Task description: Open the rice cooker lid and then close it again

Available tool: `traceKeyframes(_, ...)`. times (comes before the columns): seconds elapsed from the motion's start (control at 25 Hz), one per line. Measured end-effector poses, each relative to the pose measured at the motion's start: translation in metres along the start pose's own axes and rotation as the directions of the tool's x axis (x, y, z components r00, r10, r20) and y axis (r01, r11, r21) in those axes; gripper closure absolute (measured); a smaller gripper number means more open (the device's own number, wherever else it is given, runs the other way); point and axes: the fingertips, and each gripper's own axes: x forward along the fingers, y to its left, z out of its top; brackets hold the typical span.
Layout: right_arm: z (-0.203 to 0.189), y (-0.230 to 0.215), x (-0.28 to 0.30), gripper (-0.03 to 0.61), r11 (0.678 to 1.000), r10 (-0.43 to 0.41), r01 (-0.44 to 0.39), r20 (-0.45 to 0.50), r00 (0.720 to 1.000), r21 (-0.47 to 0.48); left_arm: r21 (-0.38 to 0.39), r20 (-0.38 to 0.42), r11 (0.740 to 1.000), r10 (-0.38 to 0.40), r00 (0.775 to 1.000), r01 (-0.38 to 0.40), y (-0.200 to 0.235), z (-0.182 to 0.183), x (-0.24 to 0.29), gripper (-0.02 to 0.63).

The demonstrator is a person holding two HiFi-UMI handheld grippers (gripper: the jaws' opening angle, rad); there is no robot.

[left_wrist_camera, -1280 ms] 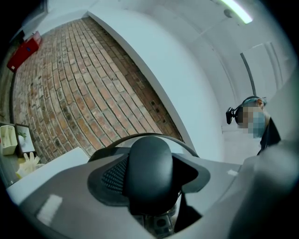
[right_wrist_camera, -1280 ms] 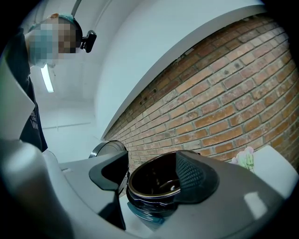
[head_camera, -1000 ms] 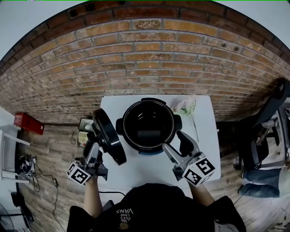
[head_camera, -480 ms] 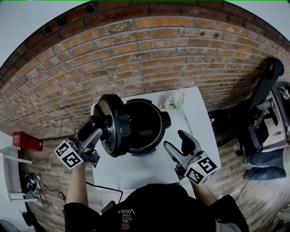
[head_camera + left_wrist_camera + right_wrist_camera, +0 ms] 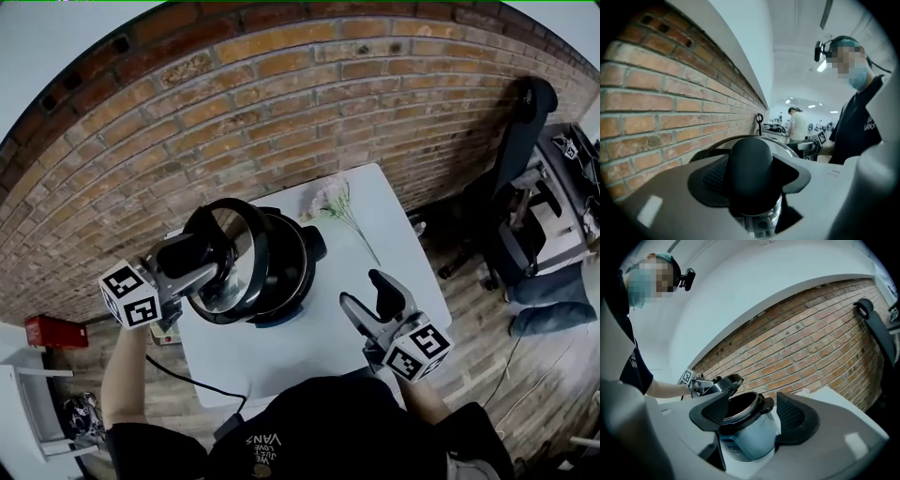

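The rice cooker (image 5: pixel 291 262) stands on the white table (image 5: pixel 300 347) with its black inner pot showing. My left gripper (image 5: pixel 197 262) is shut on the black knob (image 5: pixel 750 164) of the glass lid (image 5: pixel 234 267). It holds the lid tilted in the air over the cooker's left rim. In the right gripper view the lid (image 5: pixel 723 383) slants above the silver cooker (image 5: pixel 747 430). My right gripper (image 5: pixel 367 296) stands open and empty to the right of the cooker and apart from it, its jaws (image 5: pixel 752 416) pointing level at the cooker.
A sprig of pale flowers (image 5: pixel 336 202) lies on the table behind the cooker. A brick wall (image 5: pixel 281 94) runs along the far side. A black chair (image 5: pixel 525 122) stands at the right, a red crate (image 5: pixel 52 330) on the floor at the left.
My left gripper has carried the lid from upright at the cooker's left side up and rightward to over its rim, tilting it. The right gripper has shifted only slightly.
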Motion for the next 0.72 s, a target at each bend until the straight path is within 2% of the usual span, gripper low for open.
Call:
traceKeyframes(0.08,-0.002,-0.002,-0.004,0.267,1.0,-0.012,0.012,0.003,1.0,0.006,0.087,-0.074,0.995,-0.048,0.996,0.055,-0.008,0.001,0.016,0.336)
traceKeyframes(0.16,-0.004,-0.003,-0.007,0.267,1.0,-0.024,0.024,0.01,1.0,0.014,0.143,-0.137,0.982,-0.101,0.985,0.121,-0.015,-0.001,0.031,0.336)
traceKeyframes(0.36,-0.007,-0.009,-0.015,0.267,0.998,-0.055,0.054,0.026,0.998,0.027,0.228,-0.272,0.94,-0.188,0.944,0.253,-0.033,-0.007,0.061,0.335)
traceKeyframes(0.48,-0.008,-0.015,-0.023,0.267,0.996,-0.081,0.08,0.04,0.996,0.036,0.271,-0.351,0.909,-0.213,0.912,0.316,-0.041,-0.014,0.072,0.335)
traceKeyframes(0.72,-0.01,-0.025,-0.04,0.267,0.99,-0.139,0.136,0.069,0.988,0.046,0.311,-0.445,0.863,-0.238,0.863,0.398,-0.048,-0.027,0.082,0.334)
